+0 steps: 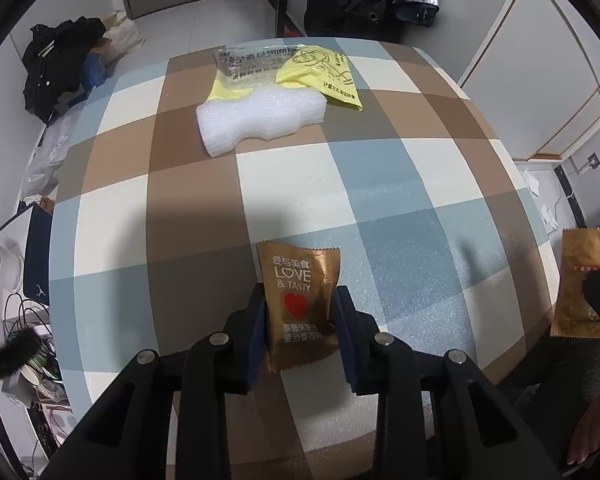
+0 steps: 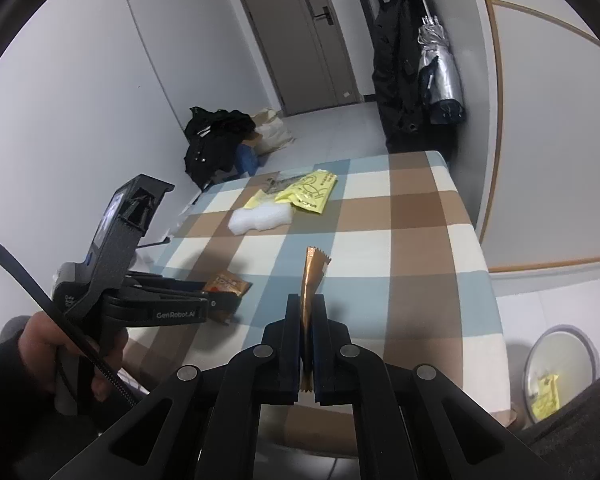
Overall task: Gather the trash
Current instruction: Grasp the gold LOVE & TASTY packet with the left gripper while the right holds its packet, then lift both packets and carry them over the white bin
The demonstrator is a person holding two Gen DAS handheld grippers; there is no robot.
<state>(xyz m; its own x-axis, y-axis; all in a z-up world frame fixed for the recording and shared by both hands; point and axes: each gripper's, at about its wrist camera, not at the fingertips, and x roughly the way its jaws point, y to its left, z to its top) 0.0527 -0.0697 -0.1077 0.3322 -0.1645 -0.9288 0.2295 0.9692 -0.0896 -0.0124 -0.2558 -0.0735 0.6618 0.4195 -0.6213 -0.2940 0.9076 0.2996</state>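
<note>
Left wrist view: left fingers (image 1: 300, 320) clamp gold wrapper (image 1: 298, 304), lower edge hidden; right fingers (image 2: 308, 320) pinch another edge-on wrapper (image 2: 312, 276).

both grippers are matte black plastic, each built from angled linkage arms pinned with round silver-grey screws, and each finger carries a dark blue pad. the left gripper (image 2: 220, 304) shows white "genrobot.ai" lettering on its side, a boxy black camera mount on top with a small bluish screen, and a ribbed black cable running past the left hand (image 2: 60, 356), which comes out of a black sleeve. the right gripper (image 2: 307, 340) has the same build.
</note>
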